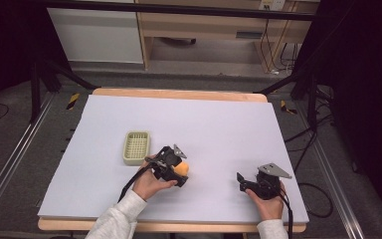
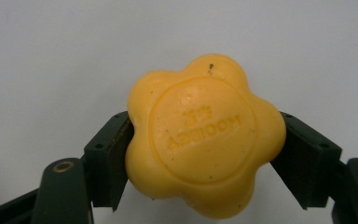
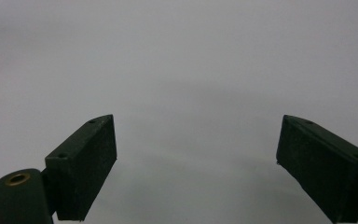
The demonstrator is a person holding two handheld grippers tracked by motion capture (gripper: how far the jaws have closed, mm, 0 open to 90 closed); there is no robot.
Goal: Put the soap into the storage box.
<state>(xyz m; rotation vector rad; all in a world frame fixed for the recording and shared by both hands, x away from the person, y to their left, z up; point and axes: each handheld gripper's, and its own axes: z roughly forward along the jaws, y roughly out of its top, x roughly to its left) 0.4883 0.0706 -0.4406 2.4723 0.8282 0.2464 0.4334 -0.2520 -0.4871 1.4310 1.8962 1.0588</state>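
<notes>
High view: one yellow soap (image 1: 181, 169) clenched in left tool (image 1: 175, 172), one green tray (image 1: 136, 147), right tool (image 1: 242, 181) spread empty.

High view: fixed above the person's side, looking forward and down across the whole white table (image 1: 219, 124), with floor and furniture beyond the far edge. Forearms enter from the bottom edge.

Left gripper view: camera rides the left gripper (image 2: 205, 144), looks along its jaws, very close to the table surface; yellow flower-shaped soap (image 2: 205, 137) sits large in mid-frame. Same soap appears small in the high view (image 1: 181, 169), just right of the green basket (image 1: 136, 147).

Right gripper view: rides the right gripper (image 3: 196, 163), looks along its jaws at bare white surface, close. High view places this gripper (image 1: 251, 185) near the front right.
</notes>
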